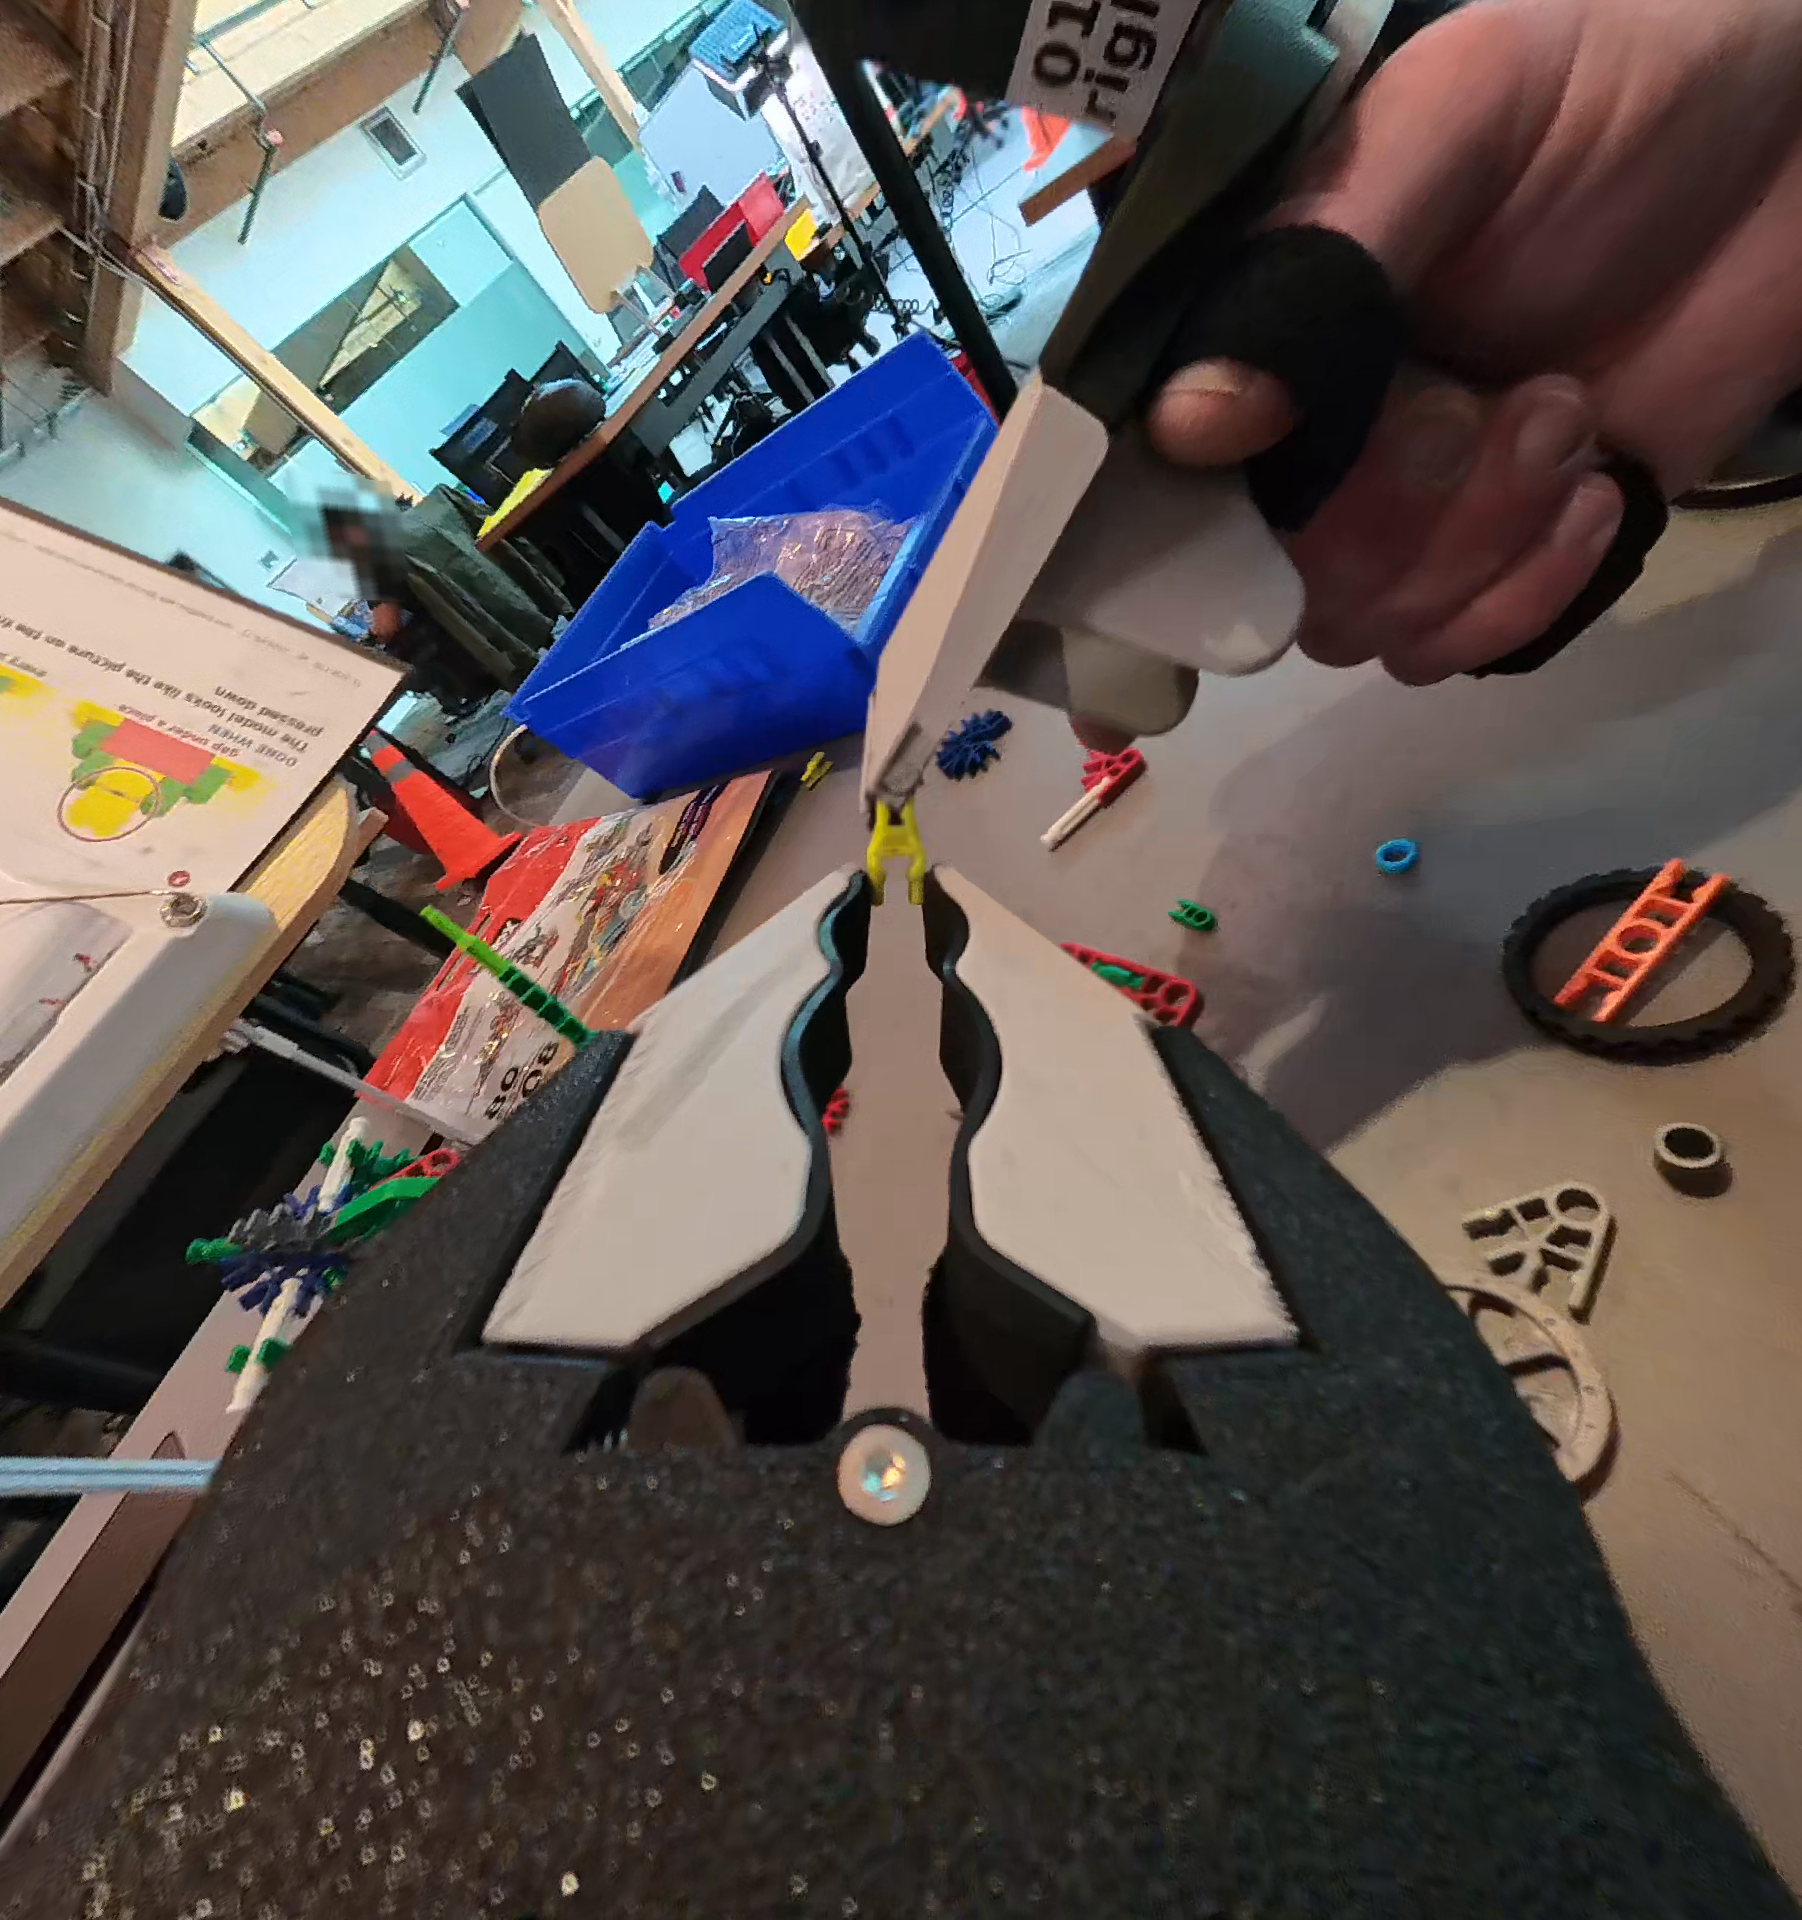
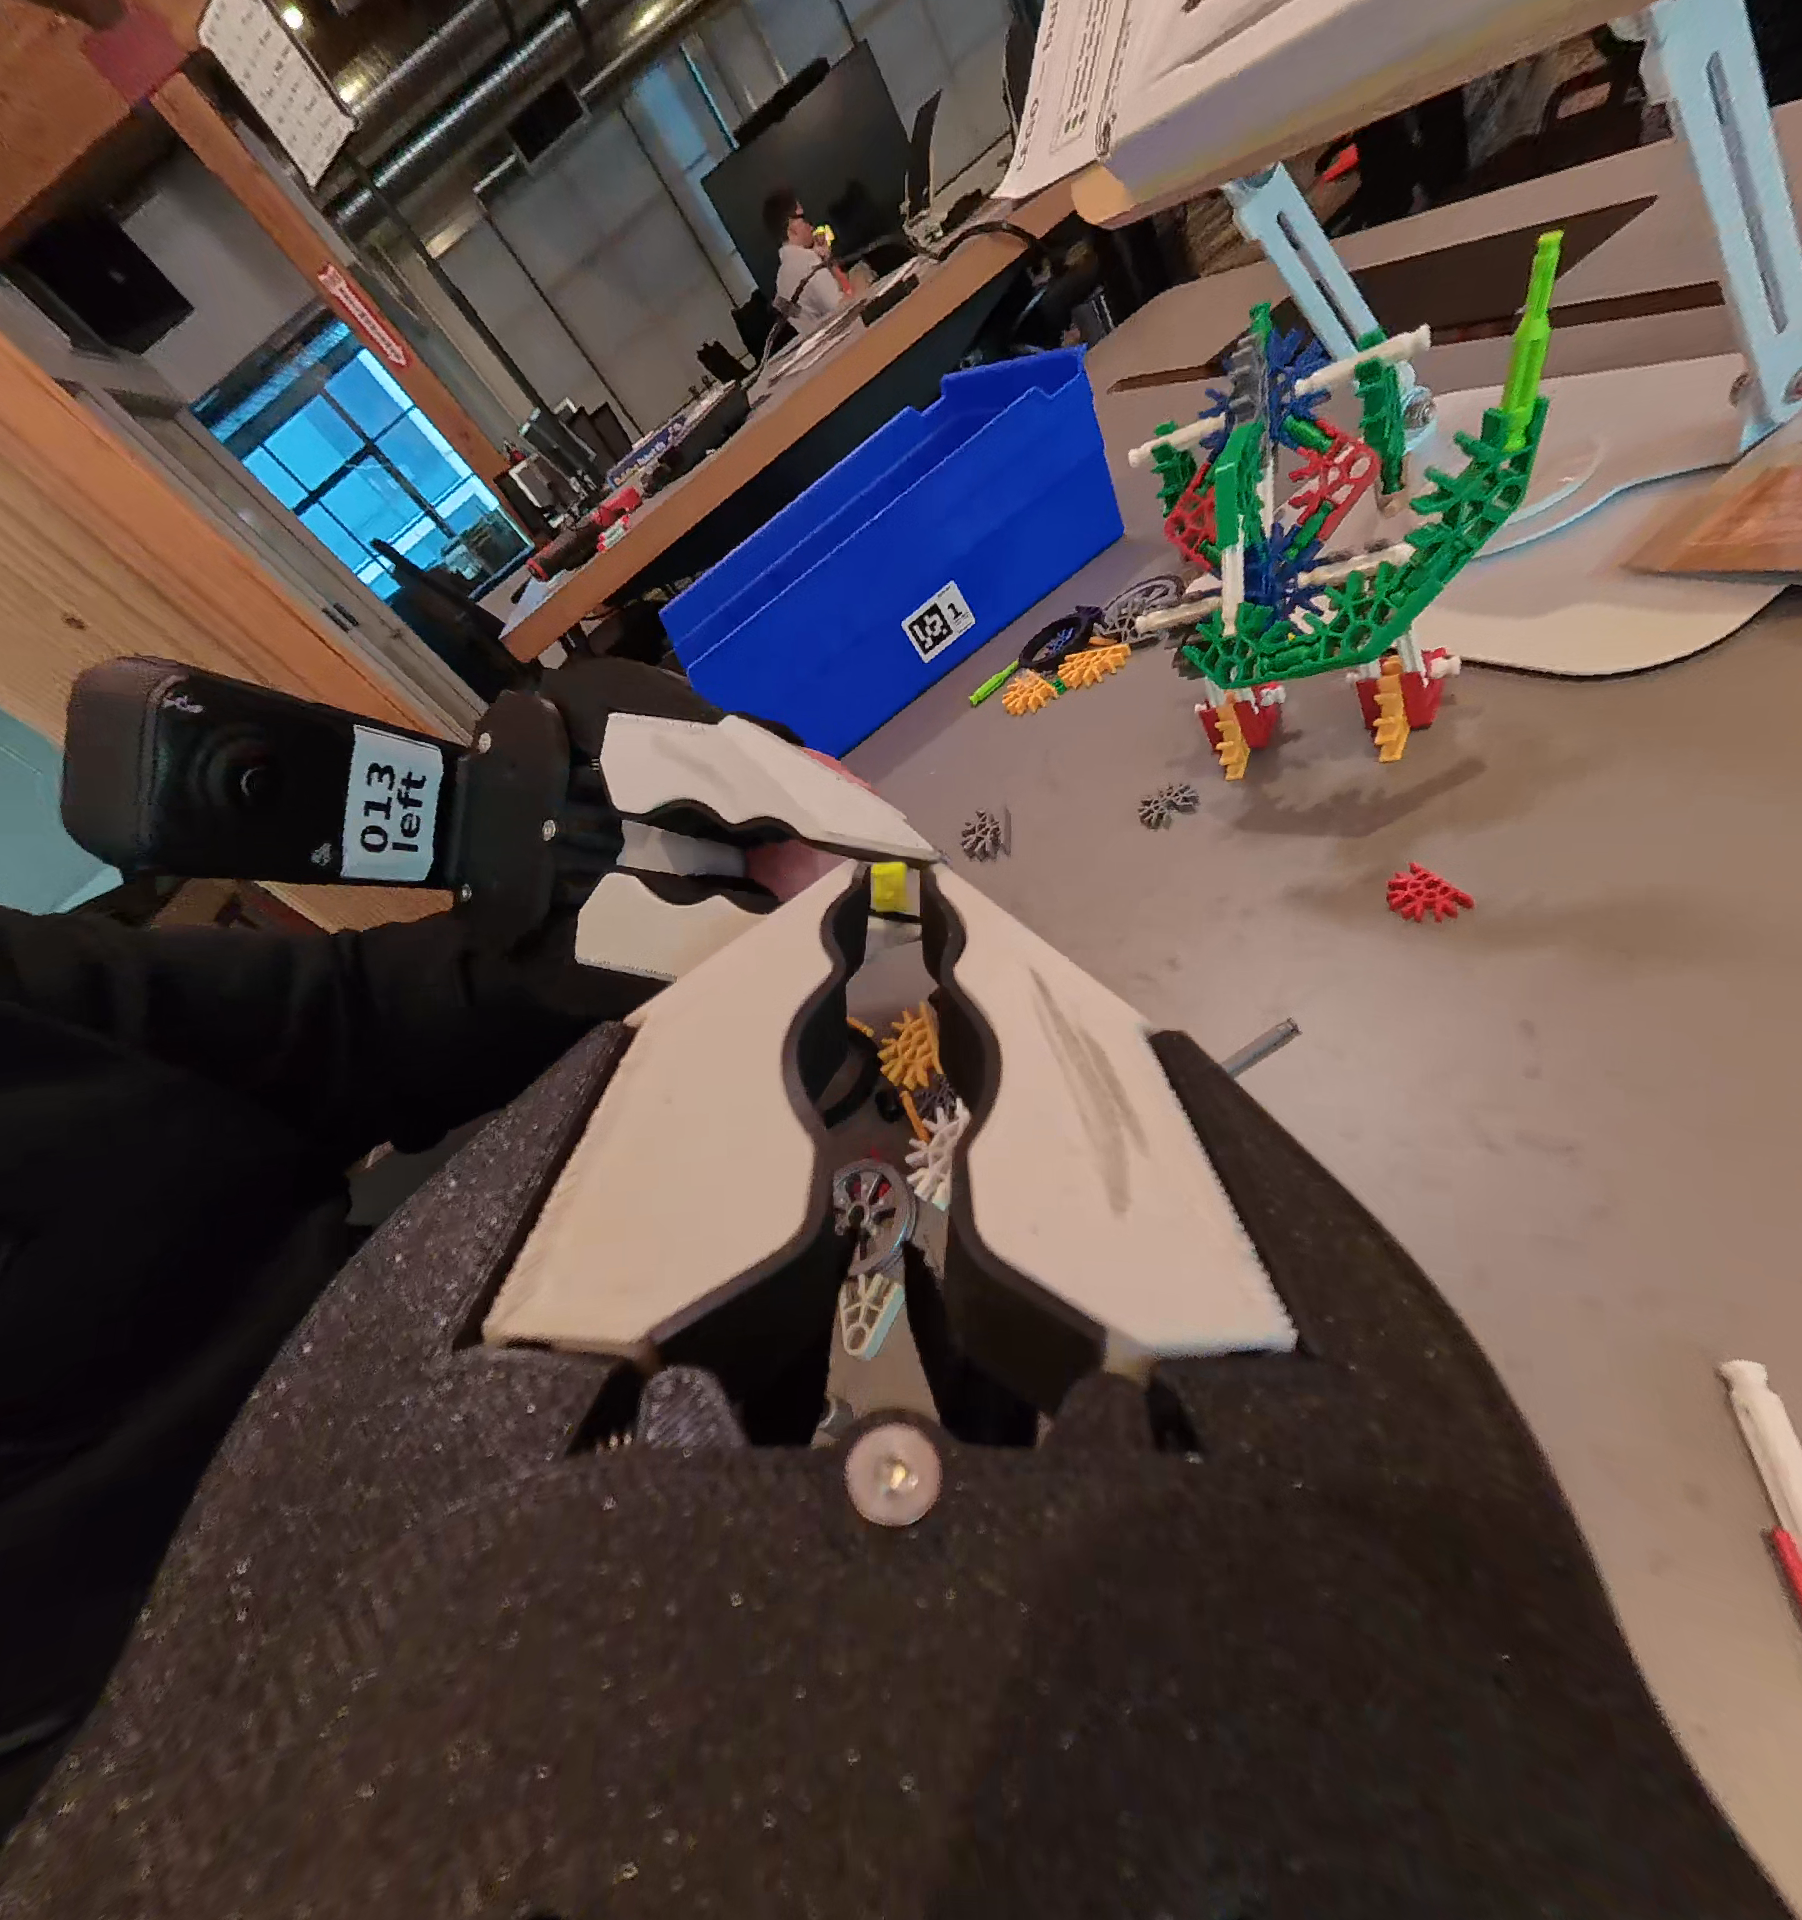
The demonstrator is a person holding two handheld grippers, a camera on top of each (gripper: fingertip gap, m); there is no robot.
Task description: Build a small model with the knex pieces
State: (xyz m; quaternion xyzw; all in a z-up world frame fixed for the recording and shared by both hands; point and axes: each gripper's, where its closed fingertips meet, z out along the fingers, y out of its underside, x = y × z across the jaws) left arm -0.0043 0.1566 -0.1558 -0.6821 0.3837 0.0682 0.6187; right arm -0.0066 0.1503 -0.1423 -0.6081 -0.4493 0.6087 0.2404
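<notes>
A small yellow clip connector (image 1: 895, 844) is held above the grey table (image 1: 1499, 727) between both grippers. My left gripper (image 1: 898, 885) is shut on its lower end. My right gripper (image 1: 892, 795), held by a hand, comes down from the upper right and is shut on its top end. In the right wrist view the yellow connector (image 2: 889, 883) sits between my right gripper's tips (image 2: 892, 885), and the left gripper (image 2: 923, 854) reaches in from the left and meets it there. Most of the connector is hidden by the fingers.
A blue bin (image 1: 731, 665) (image 2: 876, 561) stands at the back. A green, red and blue rod model (image 2: 1323, 520) stands to the right near a board stand (image 2: 1749, 208). Loose parts lie about: a black tyre (image 1: 1655, 1039), grey pieces (image 1: 1546, 1236), a red connector (image 2: 1427, 891), a white rod (image 2: 1785, 1455). The grippers are tip to tip, or close to it. Both grippers' tips are roughly 15 cm from the white rod (image 2: 1785, 1455). It turns up in the left wrist view (image 1: 1070, 818) as well.
</notes>
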